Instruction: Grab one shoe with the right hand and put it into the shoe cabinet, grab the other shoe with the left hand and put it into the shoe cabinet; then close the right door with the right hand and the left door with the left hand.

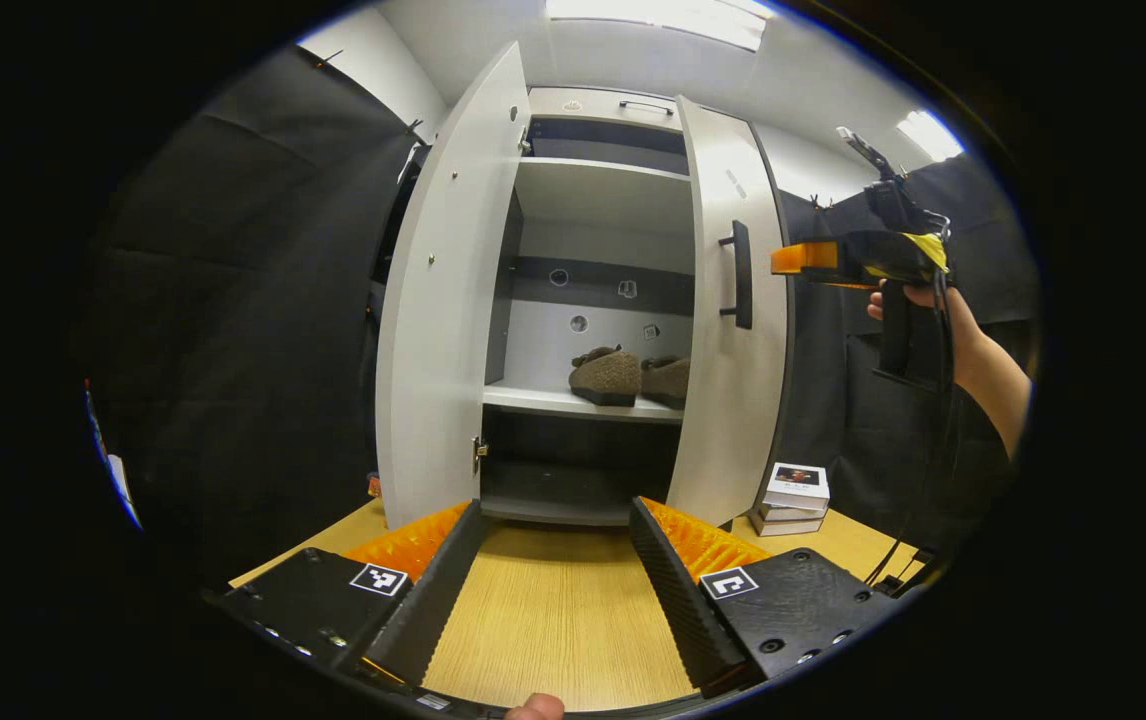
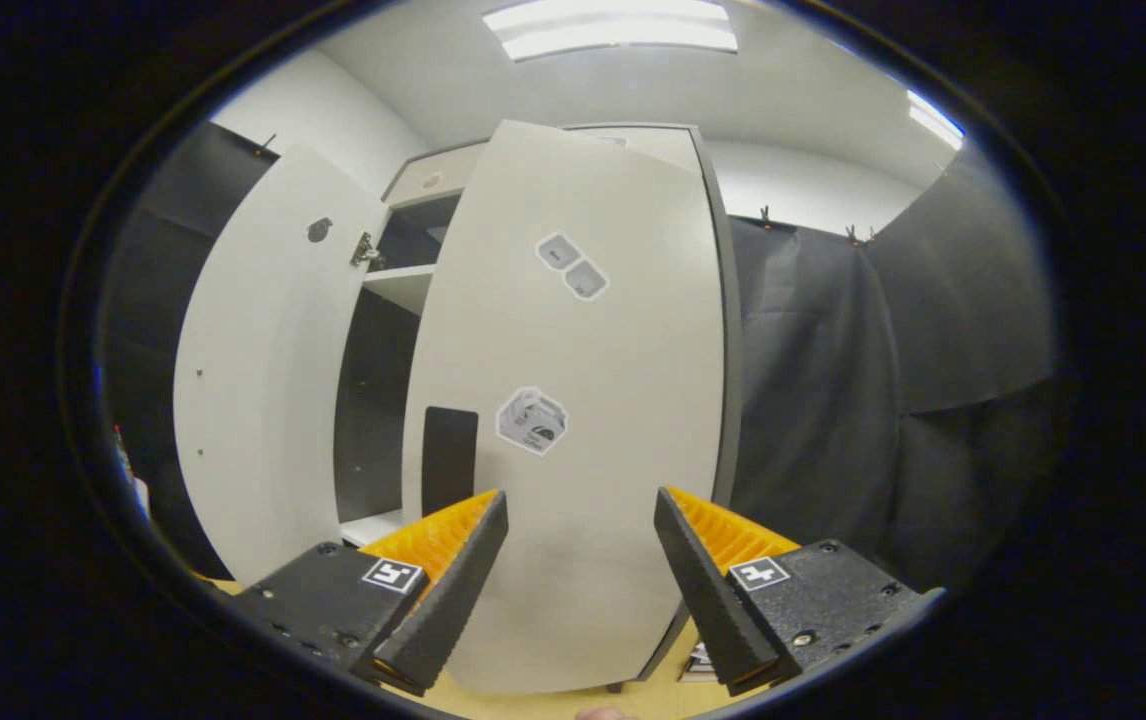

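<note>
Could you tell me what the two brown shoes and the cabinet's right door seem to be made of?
The two brown shoes look like suede or felt: matte, fuzzy surface, darker soles. The pale grey right door looks like smooth laminated board, though painted wood is possible: flat, even sheen, dark edge band, with a black bar handle, plastic or metal.

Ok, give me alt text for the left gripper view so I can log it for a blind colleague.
Both brown shoes sit side by side on a shelf of the white shoe cabinet, whose left door and right door both stand open. The open, empty left gripper hangs over the wooden table; the right gripper is raised beside the right door's handle.
</note>
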Demonstrator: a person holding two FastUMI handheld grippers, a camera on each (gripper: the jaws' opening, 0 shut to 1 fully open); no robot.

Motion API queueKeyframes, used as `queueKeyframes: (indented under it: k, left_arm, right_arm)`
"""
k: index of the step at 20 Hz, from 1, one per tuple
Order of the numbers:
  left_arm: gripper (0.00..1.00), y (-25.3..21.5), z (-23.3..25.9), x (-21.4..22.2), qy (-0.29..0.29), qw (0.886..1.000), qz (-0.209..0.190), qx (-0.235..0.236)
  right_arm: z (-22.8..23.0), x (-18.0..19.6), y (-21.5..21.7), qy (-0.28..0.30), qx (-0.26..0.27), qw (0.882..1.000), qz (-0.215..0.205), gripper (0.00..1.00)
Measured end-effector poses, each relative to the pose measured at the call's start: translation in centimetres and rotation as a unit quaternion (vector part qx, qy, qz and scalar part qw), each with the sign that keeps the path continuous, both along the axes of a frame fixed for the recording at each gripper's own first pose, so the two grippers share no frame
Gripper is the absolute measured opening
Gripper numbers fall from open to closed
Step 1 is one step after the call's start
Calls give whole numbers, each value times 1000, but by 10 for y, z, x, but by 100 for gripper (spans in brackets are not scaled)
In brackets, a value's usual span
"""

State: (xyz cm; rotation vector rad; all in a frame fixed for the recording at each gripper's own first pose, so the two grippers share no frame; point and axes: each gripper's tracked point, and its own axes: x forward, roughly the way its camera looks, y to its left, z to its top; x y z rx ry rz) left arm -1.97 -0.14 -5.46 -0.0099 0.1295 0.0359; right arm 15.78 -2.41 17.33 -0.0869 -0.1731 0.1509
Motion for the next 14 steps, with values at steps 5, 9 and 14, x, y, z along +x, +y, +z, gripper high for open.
queueKeyframes:
  k: [5,9,14]
  left_arm:
    - [90,-5,7,1,-5,1000,-17,-1]
    - [90,-16,7,1,-3,1000,-31,-4]
    - [90,-24,12,3,-7,999,-41,-6]
  right_arm:
    - [-36,-54,5,0,12,1000,-12,96]
    - [-73,-85,12,2,14,1000,-21,96]
    - [-121,-109,17,37,18,999,-30,97]
